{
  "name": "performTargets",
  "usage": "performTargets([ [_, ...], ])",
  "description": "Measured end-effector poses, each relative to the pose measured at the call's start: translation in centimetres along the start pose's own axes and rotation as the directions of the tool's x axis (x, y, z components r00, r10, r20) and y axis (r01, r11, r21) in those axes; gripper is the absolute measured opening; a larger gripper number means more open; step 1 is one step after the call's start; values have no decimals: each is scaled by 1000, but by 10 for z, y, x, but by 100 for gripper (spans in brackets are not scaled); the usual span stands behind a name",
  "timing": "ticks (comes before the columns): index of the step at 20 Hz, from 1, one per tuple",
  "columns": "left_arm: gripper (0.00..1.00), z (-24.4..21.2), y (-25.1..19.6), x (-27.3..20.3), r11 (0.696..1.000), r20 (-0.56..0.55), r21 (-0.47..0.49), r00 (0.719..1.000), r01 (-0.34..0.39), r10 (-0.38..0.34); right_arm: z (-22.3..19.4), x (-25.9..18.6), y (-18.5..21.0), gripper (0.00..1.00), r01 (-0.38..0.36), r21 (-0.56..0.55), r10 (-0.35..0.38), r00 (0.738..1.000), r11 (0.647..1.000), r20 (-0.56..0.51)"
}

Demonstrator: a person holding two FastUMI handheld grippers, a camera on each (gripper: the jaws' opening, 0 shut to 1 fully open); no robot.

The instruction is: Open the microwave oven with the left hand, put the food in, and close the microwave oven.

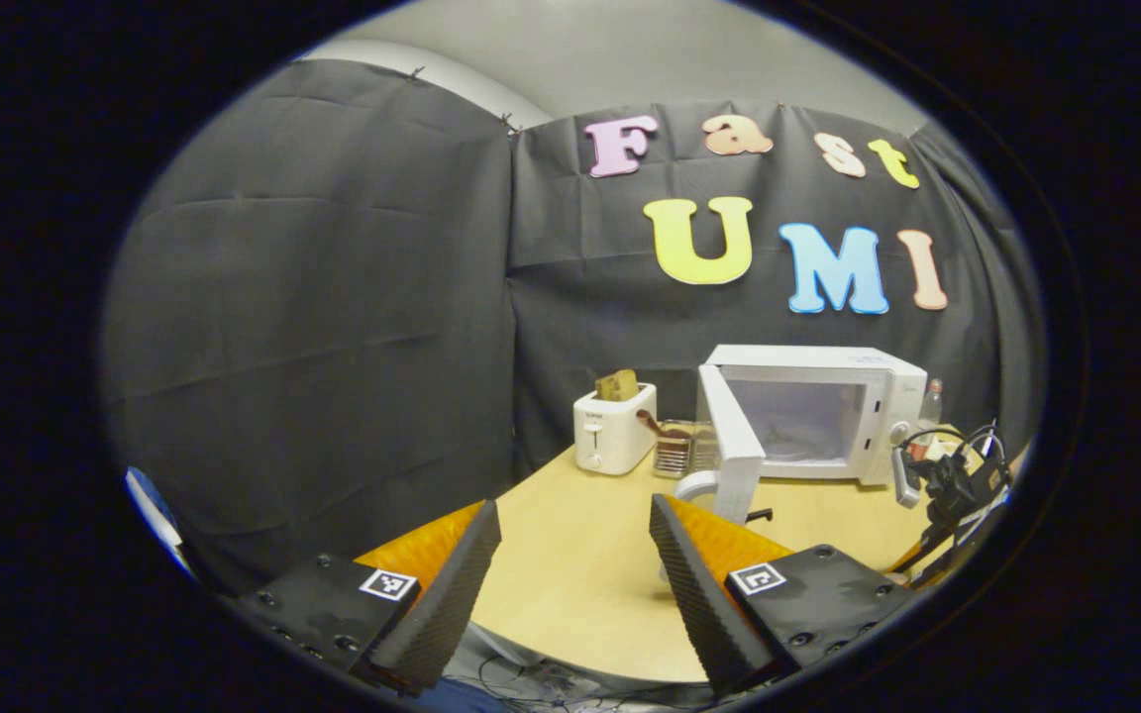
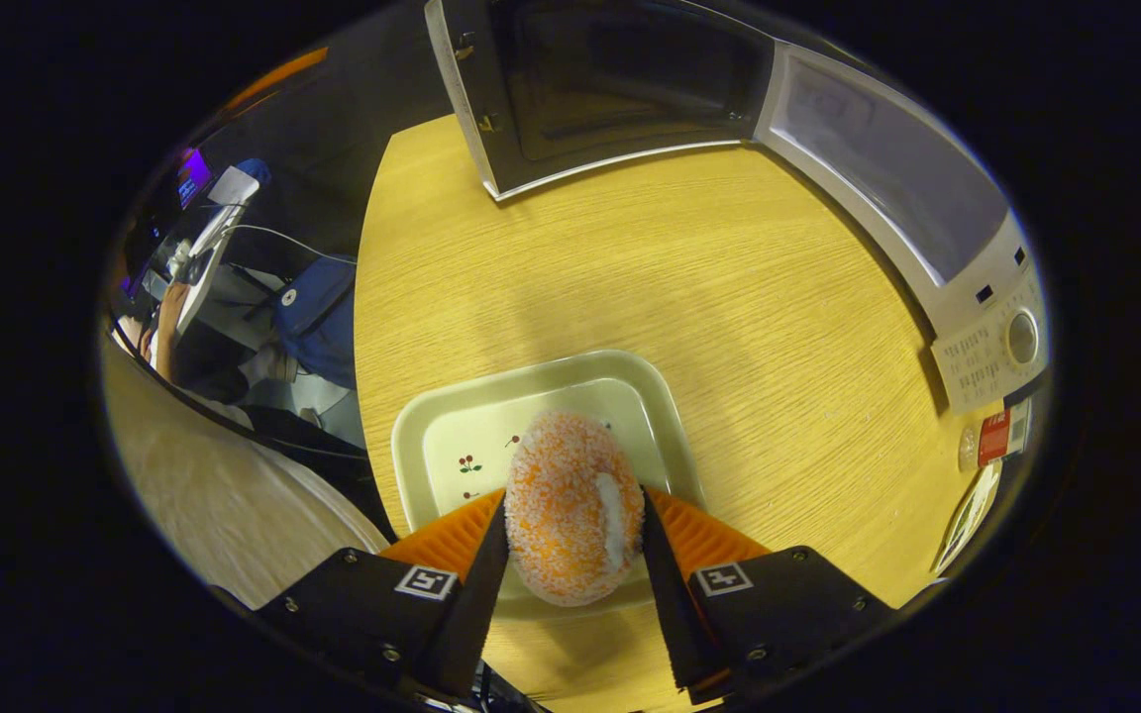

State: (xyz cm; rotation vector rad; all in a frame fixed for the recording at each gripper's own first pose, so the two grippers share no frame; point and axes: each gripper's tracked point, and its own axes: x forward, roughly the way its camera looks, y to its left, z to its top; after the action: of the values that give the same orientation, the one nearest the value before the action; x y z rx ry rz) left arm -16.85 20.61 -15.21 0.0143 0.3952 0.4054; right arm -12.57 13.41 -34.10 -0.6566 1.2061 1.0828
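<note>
White microwave oven [image 1: 813, 411] stands at the table's [image 1: 570, 555] far edge in the left gripper view, its door [image 1: 734, 436] swung open; our left gripper [image 1: 570, 574] hangs with jaws released and holding nothing. In the right gripper view, our right gripper [image 2: 573, 540] has its jaws grasping the sugared bun [image 2: 573, 505] over the tray [image 2: 432, 436]. We judge loading is in hand: next, carry it into the cavity.

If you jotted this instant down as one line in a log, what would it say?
microwave: door open | left gripper: open, empty | right gripper: shut on orange food, above tray | step: food not yet inside
</note>
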Motion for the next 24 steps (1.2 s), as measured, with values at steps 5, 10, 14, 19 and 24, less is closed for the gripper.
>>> performTargets([
  [5, 100, 6, -3, 8, 1000, 18, -18, 1000, 16, -16, 38, -23, -22, 72, 129, 21, -131, 981, 991, 141],
  [10, 99, 3, -8, 15, 999, 20, -41, 999, 28, -28, 90, -53, -67, 72, 258, 69, -268, 930, 964, 253],
  [14, 99, 3, -6, 15, 998, 20, -56, 1000, 15, -14, 132, -72, -95, 72, 314, 117, -335, 881, 942, 335],
  [19, 99, -2, 4, 11, 998, 14, -59, 1000, -22, 22, 185, -86, -131, 72, 368, 145, -394, 826, 919, 404],
  [24, 100, -9, 21, 5, 995, -8, -71, 997, -73, 72, 229, -89, -177, 72, 447, 124, -453, 775, 886, 440],
])
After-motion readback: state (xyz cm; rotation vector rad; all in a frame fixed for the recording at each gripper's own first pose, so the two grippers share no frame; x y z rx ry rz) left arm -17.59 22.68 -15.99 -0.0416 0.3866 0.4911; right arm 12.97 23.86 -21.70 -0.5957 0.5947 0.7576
